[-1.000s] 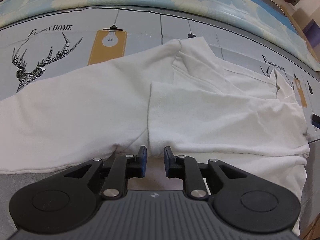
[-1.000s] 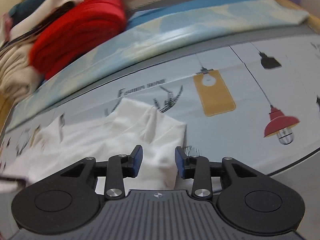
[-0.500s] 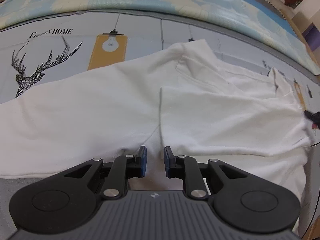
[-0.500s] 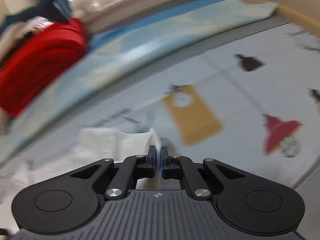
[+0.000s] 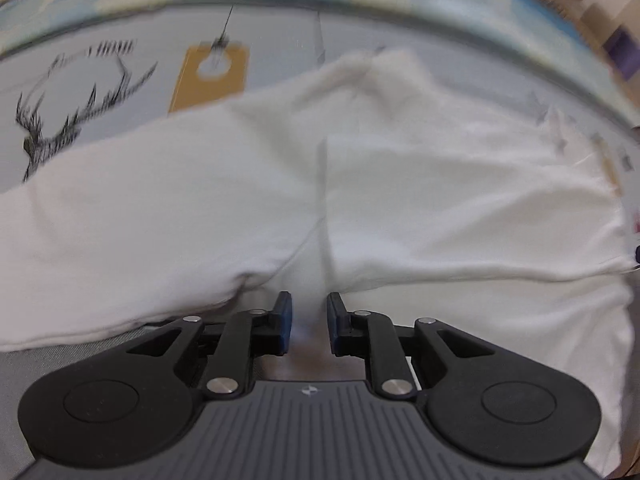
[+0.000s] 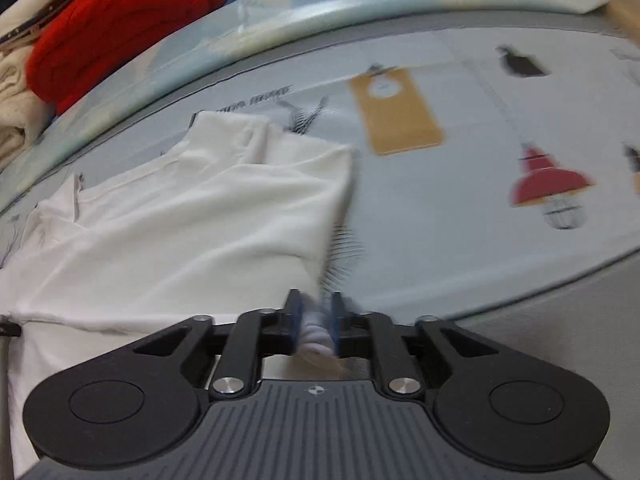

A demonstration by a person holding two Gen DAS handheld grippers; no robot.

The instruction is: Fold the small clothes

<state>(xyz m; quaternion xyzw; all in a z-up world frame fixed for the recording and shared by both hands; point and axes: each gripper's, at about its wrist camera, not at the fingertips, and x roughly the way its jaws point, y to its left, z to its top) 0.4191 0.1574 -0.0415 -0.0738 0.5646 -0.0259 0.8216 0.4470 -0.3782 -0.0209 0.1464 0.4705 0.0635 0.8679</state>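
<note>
White cotton garment (image 5: 400, 184) spread on printed grey bedsheet (image 6: 460, 216) | right gripper (image 6: 316, 330) jaws opening, bunched hem between | left gripper (image 5: 308, 322) slightly parted over cloth, hold unclear | we advise even tension, aligned edges.

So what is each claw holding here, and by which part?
Right claw, jaws opening, has a bunched edge of the white garment between its pads. Left claw straddles the near edge; a grip cannot be told.
</note>
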